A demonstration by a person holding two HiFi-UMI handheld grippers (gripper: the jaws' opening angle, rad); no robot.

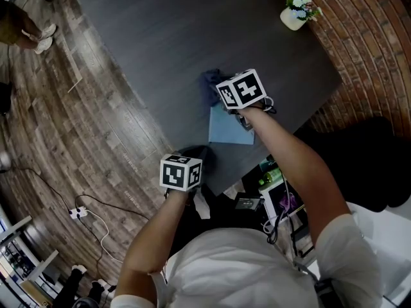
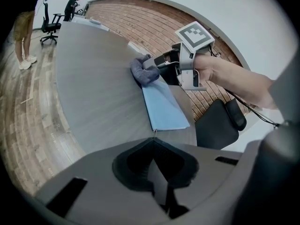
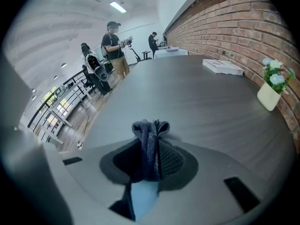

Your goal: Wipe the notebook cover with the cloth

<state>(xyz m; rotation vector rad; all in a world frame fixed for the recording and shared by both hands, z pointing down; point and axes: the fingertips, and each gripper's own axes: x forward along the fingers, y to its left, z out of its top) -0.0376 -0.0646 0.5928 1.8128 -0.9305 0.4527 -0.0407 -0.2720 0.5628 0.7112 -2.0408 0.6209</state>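
The left gripper (image 2: 154, 146) is held close to the body at the near edge of the dark grey tabletop (image 1: 167, 37), elbow bent, its jaws pressed together with nothing between them; the right forearm is stretched further out over the tabletop, and the right gripper (image 2: 151, 65) pinches a bunched blue-grey cloth (image 3: 149, 137) between its jaws; the flat light blue notebook (image 1: 228, 130) lies on the tabletop near the front edge, partly under the right wrist; the cloth sits at the notebook's far end, though I cannot tell whether it rests on the cover or just past it; the left gripper view shows the notebook's whole length, while the right gripper view shows only a strip of blue beneath the jaws; beyond, a white pot of pale flowers (image 1: 297, 10) stands beside the red brick wall (image 3: 243, 27); a flat white stack of paper (image 3: 223, 67) lies further along; a person (image 3: 114, 48) stands far off on the wooden floor (image 1: 58, 127).
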